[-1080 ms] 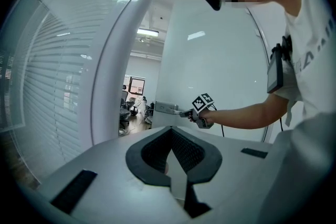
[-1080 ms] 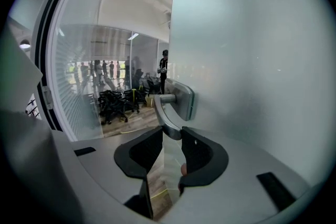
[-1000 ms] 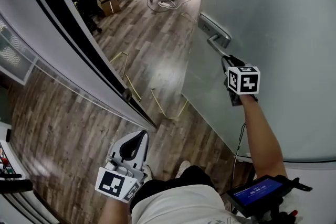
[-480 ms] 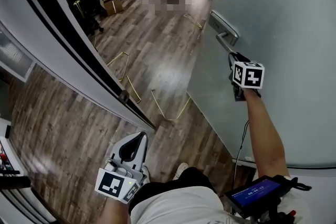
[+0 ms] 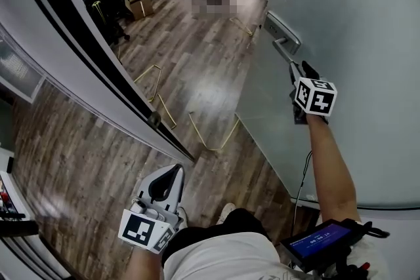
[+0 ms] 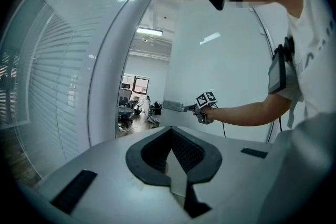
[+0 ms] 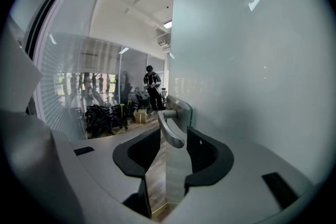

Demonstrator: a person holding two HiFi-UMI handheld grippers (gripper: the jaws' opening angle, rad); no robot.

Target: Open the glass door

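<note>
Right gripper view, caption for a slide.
Right gripper, jaws just opening, straddles the lever handle of the glass door unclamped.

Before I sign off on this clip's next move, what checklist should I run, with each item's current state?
1. The door handle lies between the jaws of the right tool: ok, the lever's end sits there.
2. The right tool grips the lever: not ok, its jaws have just been opening and stand apart, not clamped on it.
3. The glass door is off its frame: ok, it stands ajar.
4. The left tool is out of the way: ok, shut, empty, held low.
5. The person beyond the doorway is far from the door: ok.
</note>
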